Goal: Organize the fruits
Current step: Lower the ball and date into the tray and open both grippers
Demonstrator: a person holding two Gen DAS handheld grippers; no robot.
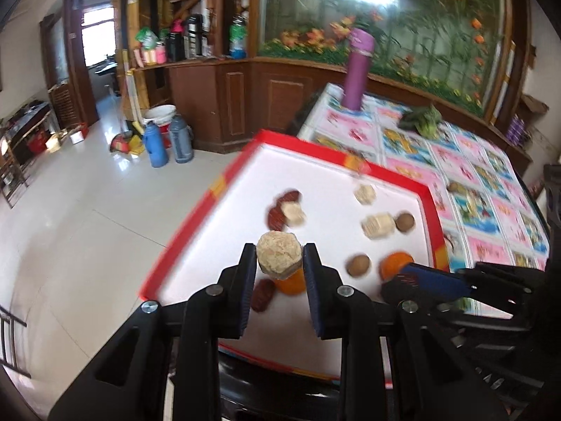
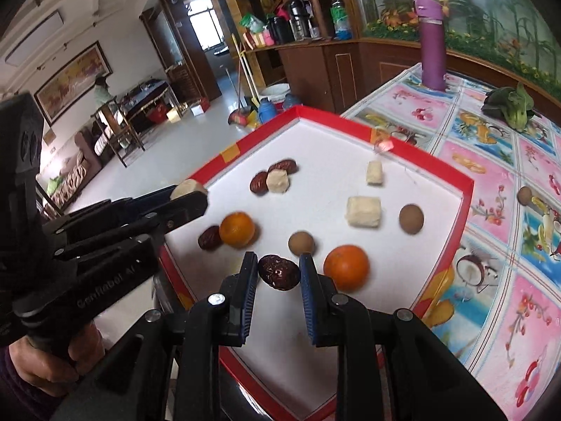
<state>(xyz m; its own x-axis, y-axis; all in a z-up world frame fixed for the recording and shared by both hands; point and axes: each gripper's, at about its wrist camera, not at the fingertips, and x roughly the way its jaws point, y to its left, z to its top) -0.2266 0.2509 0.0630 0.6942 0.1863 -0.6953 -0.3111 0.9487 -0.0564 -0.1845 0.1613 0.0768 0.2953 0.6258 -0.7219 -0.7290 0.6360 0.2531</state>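
A white tray with a red rim (image 1: 308, 147) (image 2: 420, 161) lies on the table's left end. My left gripper (image 1: 279, 247) (image 2: 189, 196) is shut on a beige crumbly chunk (image 1: 278, 258) above the tray's near left side. My right gripper (image 2: 278, 256) (image 1: 406, 277) is shut on a dark red date (image 2: 279, 272) over the tray's near edge. On the tray lie two oranges (image 2: 237, 229) (image 2: 346, 267), two brown longans (image 2: 301, 242) (image 2: 411, 218), more dates (image 2: 259, 183) (image 2: 209, 238) and beige chunks (image 2: 363, 211) (image 2: 374, 172).
A flowered tablecloth (image 2: 491, 161) covers the table to the right of the tray, with a loose longan (image 2: 524, 195), a leafy green (image 2: 512, 105) and a tall purple bottle (image 2: 433, 45) on it. Left of the tray the table ends above a tiled floor (image 1: 87, 228). A hand (image 2: 45, 368) holds the left gripper.
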